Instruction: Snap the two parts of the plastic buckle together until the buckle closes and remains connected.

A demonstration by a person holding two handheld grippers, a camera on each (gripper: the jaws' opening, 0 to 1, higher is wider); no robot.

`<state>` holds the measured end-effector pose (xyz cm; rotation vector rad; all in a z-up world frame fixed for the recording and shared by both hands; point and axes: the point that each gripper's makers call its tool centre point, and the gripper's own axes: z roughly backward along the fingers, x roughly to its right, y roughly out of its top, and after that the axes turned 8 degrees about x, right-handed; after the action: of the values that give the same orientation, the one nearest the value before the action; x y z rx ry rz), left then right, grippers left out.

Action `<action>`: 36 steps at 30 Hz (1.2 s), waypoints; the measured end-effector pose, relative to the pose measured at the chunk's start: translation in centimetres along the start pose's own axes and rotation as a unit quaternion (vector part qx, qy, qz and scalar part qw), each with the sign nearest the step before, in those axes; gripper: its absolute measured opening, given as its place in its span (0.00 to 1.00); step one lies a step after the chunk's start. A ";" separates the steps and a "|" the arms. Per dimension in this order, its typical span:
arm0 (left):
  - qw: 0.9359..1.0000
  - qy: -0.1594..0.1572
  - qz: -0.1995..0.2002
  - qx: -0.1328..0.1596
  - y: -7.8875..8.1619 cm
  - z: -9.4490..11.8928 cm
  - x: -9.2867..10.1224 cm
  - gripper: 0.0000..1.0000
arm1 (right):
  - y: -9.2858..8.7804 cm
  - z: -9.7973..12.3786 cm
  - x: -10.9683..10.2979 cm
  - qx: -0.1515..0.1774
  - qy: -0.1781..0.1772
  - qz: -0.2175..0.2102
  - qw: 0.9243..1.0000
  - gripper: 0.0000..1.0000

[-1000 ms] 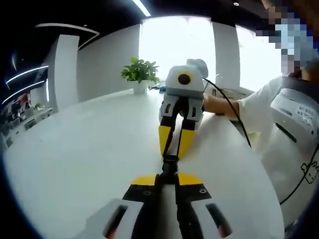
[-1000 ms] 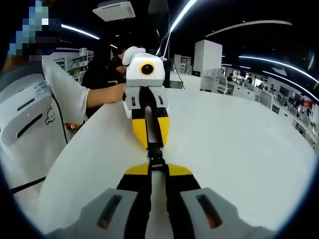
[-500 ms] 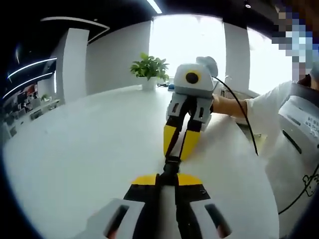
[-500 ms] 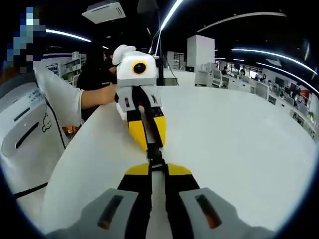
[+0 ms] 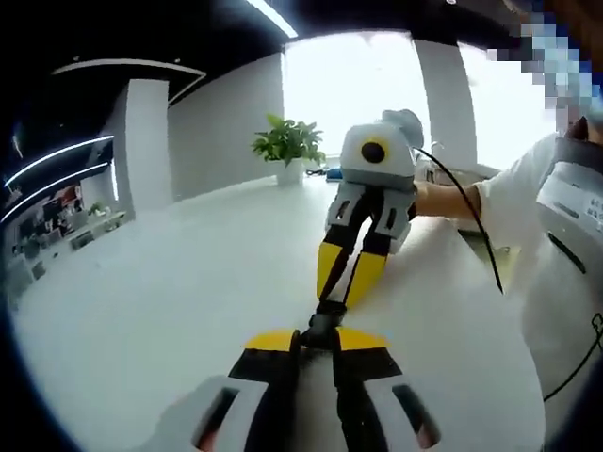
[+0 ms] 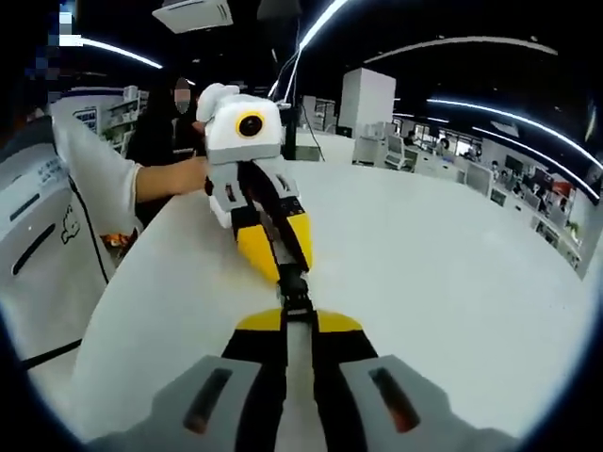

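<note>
you are tilting both tongs a little compared with a moment ago, yet the black buckle (image 5: 324,318) is staying pinched between them, so the halves are looking joined, though whether they have clicked is too small to tell. your left tongs (image 5: 317,340) are clamped on its near end, your right tongs (image 5: 347,285) on its far end. it is hanging over the white counter (image 5: 170,282), its long axis running straight from one tongs to the other.
</note>
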<state>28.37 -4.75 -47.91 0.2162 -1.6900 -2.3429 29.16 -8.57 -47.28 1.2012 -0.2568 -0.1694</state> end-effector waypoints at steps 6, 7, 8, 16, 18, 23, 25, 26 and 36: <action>1.000 -0.009 -0.016 -0.010 0.4 0.0 -0.1 0.18 | 0.2 -0.1 -0.5 -0.007 0.023 0.028 0.999 0.08; 1.000 -0.014 -0.017 -0.012 0.4 0.0 -0.1 0.17 | 0.2 -0.1 -0.4 -0.006 0.025 0.036 0.999 0.08; 1.000 -0.018 -0.017 -0.014 0.4 0.1 0.0 0.17 | 0.2 0.0 -0.4 -0.006 0.025 0.037 0.999 0.08; 0.999 -0.033 -0.006 -0.013 0.0 0.3 -0.6 0.12 | 0.0 0.2 -0.5 0.002 0.039 0.033 0.999 0.08; 0.999 -0.038 -0.005 -0.015 0.0 0.3 -0.5 0.11 | 0.1 0.1 -0.6 0.001 0.041 0.036 0.998 0.08; 0.998 -0.052 -0.006 -0.019 -0.1 0.1 -0.2 0.09 | 0.0 0.0 -0.9 -0.010 0.053 0.052 0.997 0.07; 0.998 -0.056 -0.005 -0.024 -0.1 0.1 -0.2 0.09 | 0.1 0.0 -0.8 -0.015 0.058 0.053 0.997 0.06; 0.998 -0.057 -0.006 -0.026 -0.1 0.0 -0.2 0.09 | 0.1 -0.1 -0.8 -0.017 0.060 0.053 0.997 0.06; 0.998 -0.053 0.005 -0.029 -0.2 -0.2 0.2 0.08 | 0.1 -0.5 -1.1 -0.029 0.048 0.049 0.997 0.05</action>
<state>28.17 -4.92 -48.14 0.0748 -1.6634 -2.4311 28.23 -7.84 -47.47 1.1328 -0.2242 -0.0334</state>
